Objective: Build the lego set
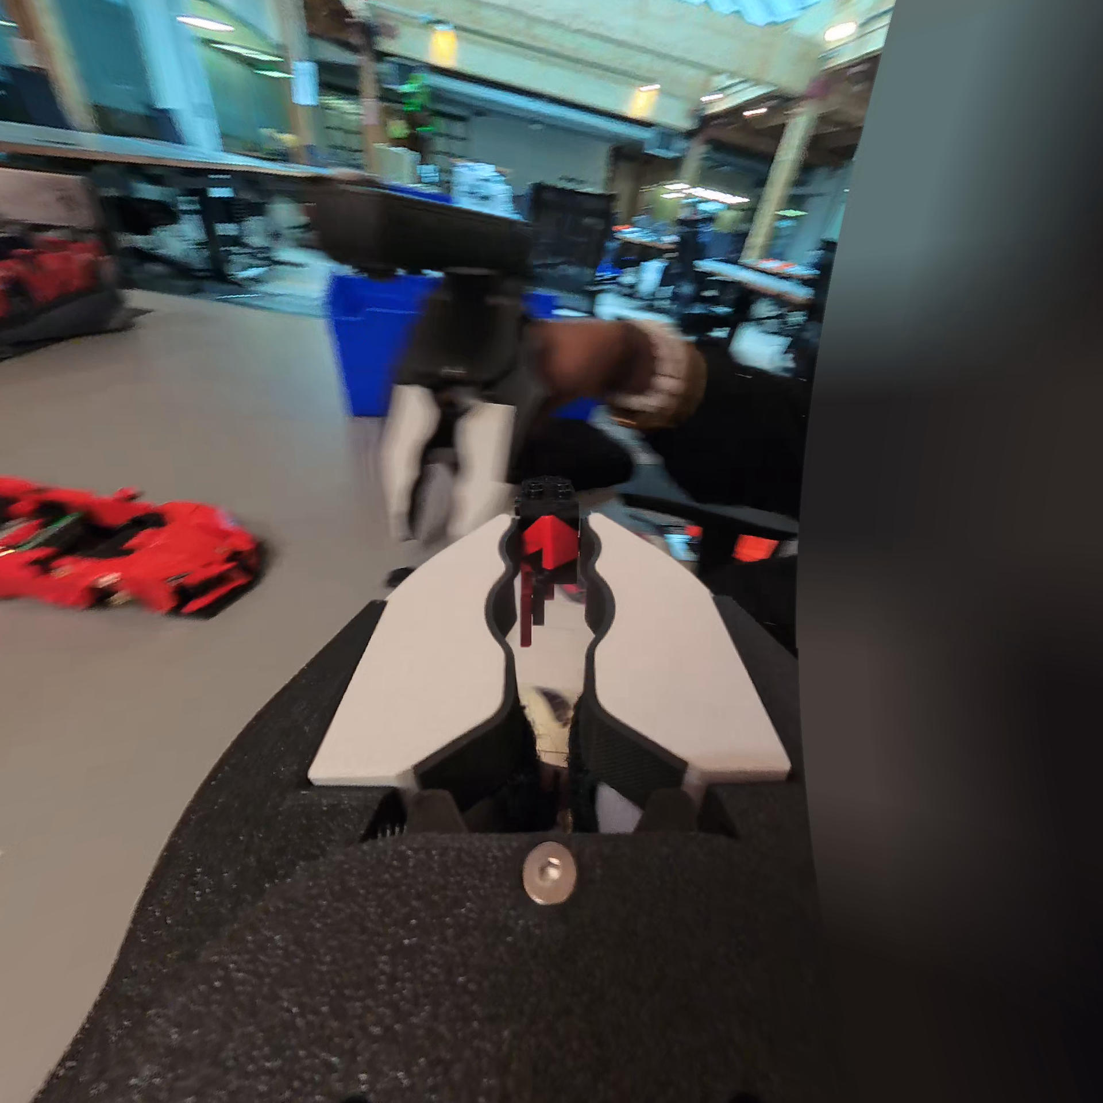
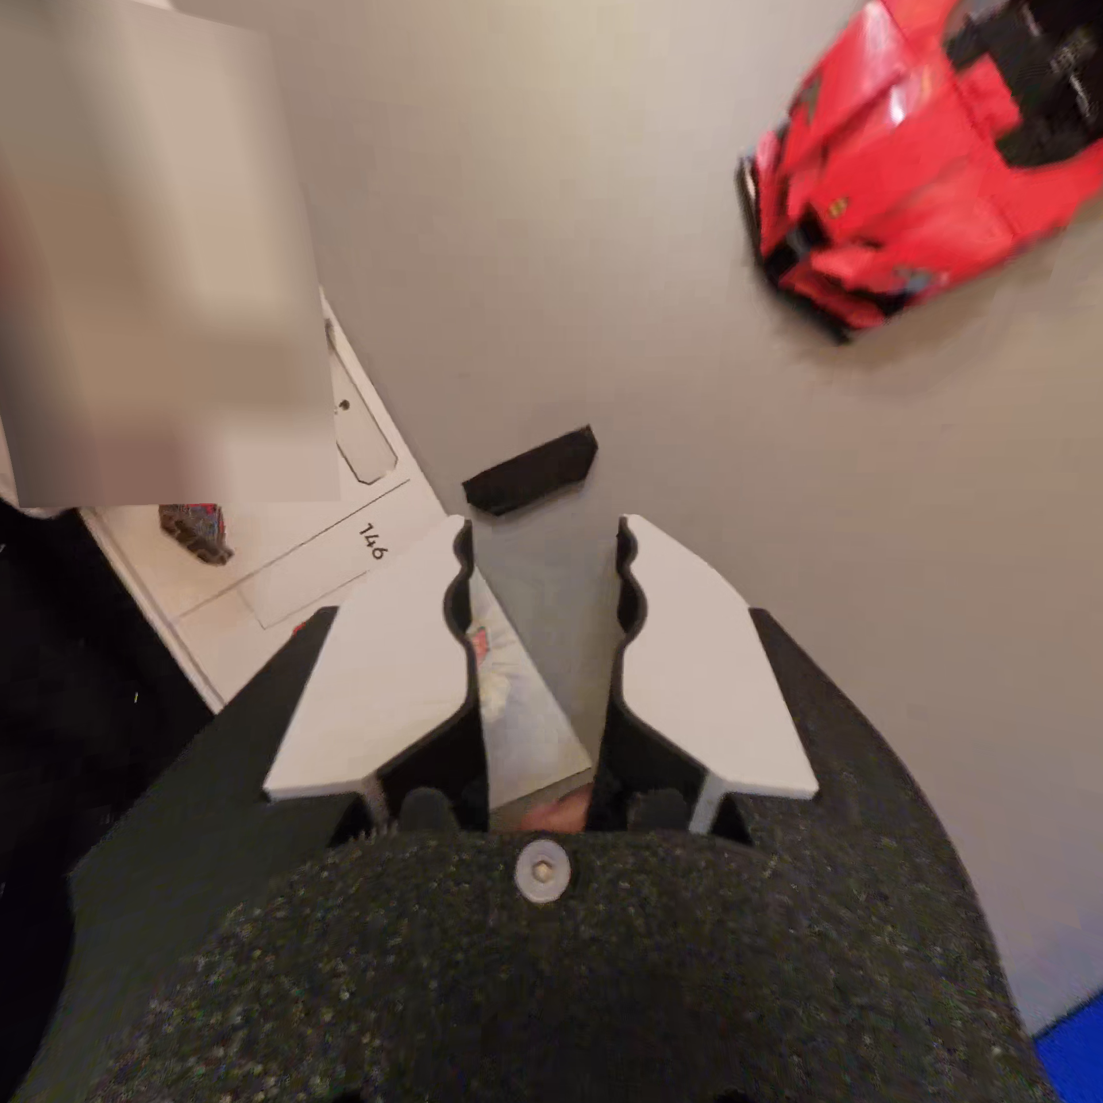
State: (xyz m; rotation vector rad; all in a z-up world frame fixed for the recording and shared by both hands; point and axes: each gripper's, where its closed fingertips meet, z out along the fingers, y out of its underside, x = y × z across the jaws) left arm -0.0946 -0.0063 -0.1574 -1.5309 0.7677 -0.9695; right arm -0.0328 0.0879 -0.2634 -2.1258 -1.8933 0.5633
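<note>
Left gripper (image 1: 546,552) pinches a small black-and-red brick cluster (image 1: 548,537) by its tips; a slip drops it. Right gripper (image 2: 543,537) hangs wide open, empty, over a black piece (image 2: 531,470). Red car (image 2: 931,179) waits well apart on the worktop (image 2: 597,239).

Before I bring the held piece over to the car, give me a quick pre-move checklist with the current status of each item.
1. Left tongs gripping the small black and red lego assembly: ok, clamped near the tips.
2. Right tongs free to assist: ok, open and empty.
3. Red lego car in view: ok, on the grey table, apart from both tongs.
4. Loose black piece on the table: ok, just beyond the right tongs' tips, untouched.
5. Assembly's orientation for mating: cannot tell, the attachment spot is not visible.
6. Image sharpness: not ok, the left wrist view is motion-blurred.
</note>
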